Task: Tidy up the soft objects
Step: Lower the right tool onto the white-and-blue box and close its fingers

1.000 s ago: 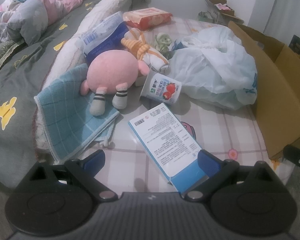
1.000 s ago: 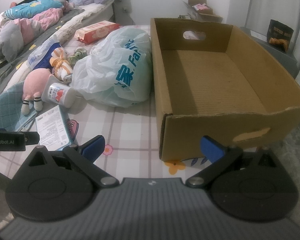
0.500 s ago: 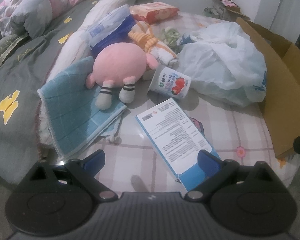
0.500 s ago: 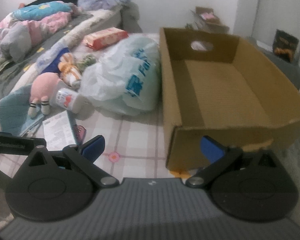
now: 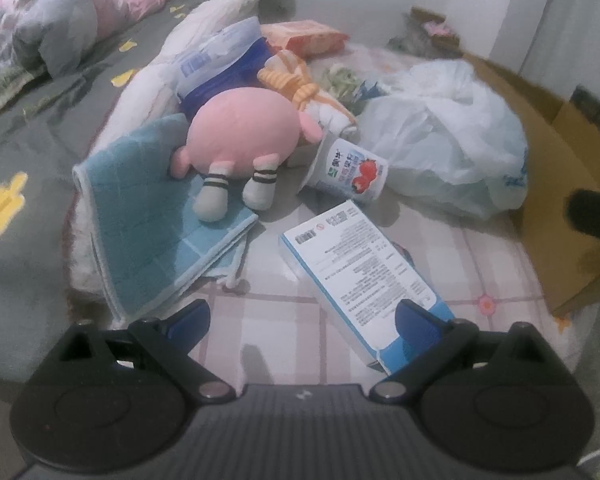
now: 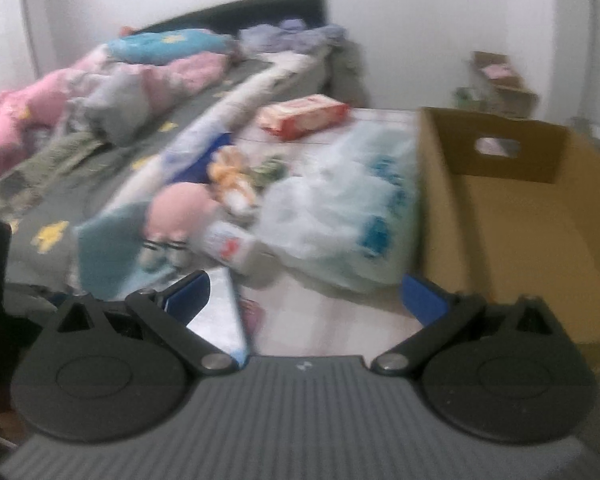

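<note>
We hold both grippers spread wide with nothing between the fingers. The left gripper (image 5: 302, 314) hovers low over the bed, and the plush (image 5: 242, 142) lies up and a little left of it in the left wrist view, near the centre of the frame. The plush rests partly on the towel (image 5: 148, 220), its round pink body toward the upper frame and its two striped feet pointing down toward our fingers, so its long axis runs roughly along our reach. The cup (image 5: 346, 172) lies on its side just right of the plush's feet, and the carton (image 5: 364, 276) sits between the cup and our right fingertip.

In the blurred right wrist view the right gripper (image 6: 304, 294) sits nearer the box (image 6: 540, 216), with the plush (image 6: 180, 210) off to the left. We judge the left gripper nearer the plush, and the box, at the right of the frame, the likely destination.
</note>
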